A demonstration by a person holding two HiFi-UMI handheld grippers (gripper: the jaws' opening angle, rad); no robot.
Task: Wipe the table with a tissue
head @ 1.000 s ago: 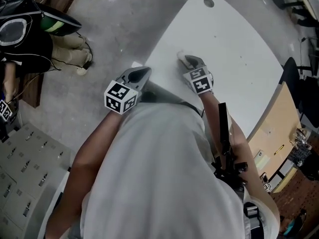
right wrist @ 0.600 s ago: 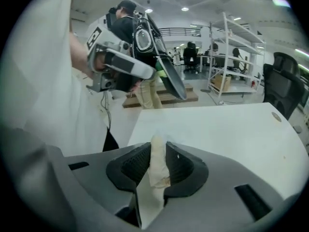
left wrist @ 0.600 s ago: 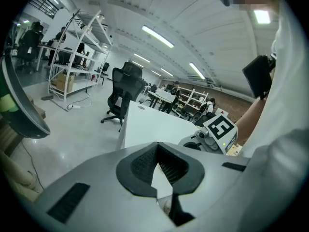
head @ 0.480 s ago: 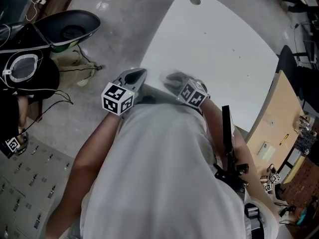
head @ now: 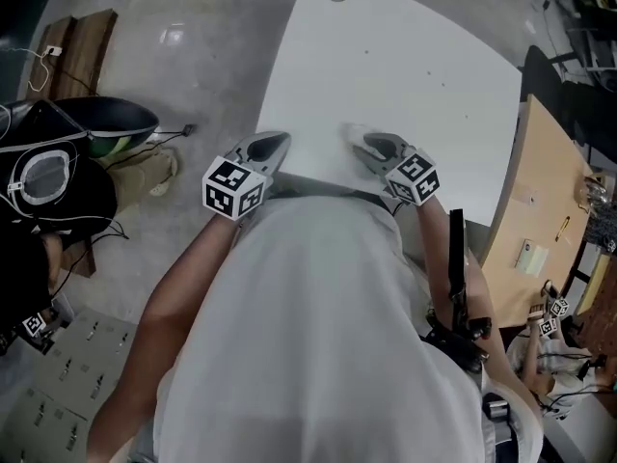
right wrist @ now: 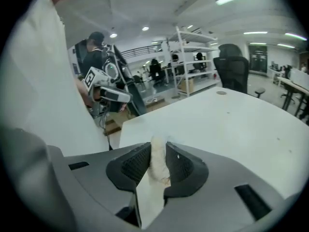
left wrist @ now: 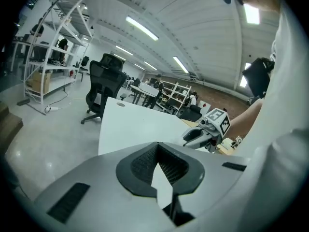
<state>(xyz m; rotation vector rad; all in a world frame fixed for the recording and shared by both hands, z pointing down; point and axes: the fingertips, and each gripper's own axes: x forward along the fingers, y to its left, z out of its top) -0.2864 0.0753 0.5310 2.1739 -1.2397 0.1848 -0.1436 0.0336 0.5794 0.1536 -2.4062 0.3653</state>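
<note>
- Two grippers hang close to the person's body at the table's (head: 415,75) near edge.
- Left gripper (head: 279,142) waits at the near left corner, jaws pressed together on nothing.
- Right gripper (head: 365,143) pinches a crumpled white tissue (right wrist: 157,162) just over the near edge; contact with the top is unclear.
- Wiping seems in hand.
- Next, I judge, the tissue needs pressing flat and sweeping toward the far, bare stretch.
</note>
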